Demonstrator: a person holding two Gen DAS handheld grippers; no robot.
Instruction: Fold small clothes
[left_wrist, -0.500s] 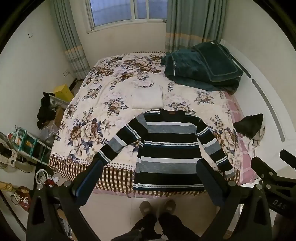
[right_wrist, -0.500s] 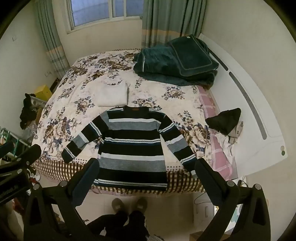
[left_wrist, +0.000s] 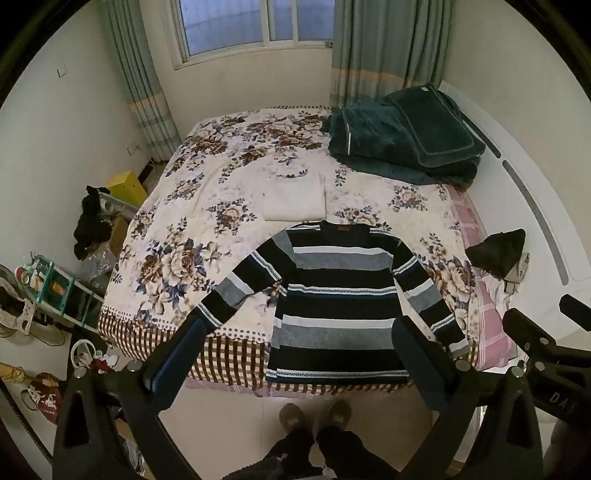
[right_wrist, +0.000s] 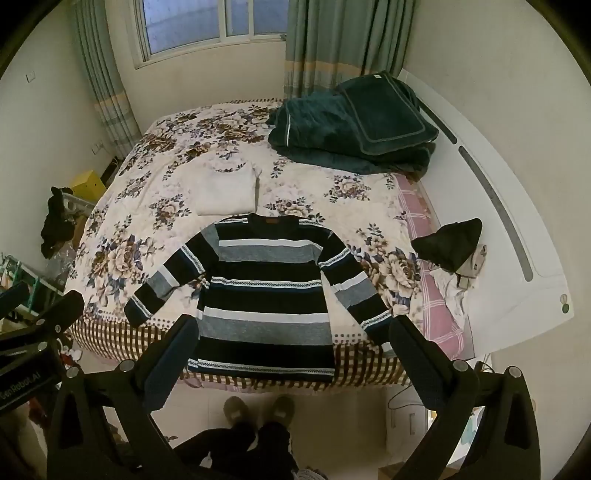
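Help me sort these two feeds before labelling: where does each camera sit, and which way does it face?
Left wrist: on the left gripper, held above the bed's foot, angled down at the striped sweater; its open fingers, the person's slippers and the right gripper show.
Right wrist: on the right gripper, same downward angle; its open fingers, slippers and the left gripper at the left edge show.
Shared: sweater, folded white garment, green blanket.

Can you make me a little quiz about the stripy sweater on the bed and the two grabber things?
1. True or false: the striped sweater is already folded.
2. What lies just beyond its collar? A) white folded garment B) a book C) a shoe
3. Fill in: the left gripper and right gripper are both ____.

Key: 1 false, it lies spread flat; 2 A; 3 open, holding nothing.
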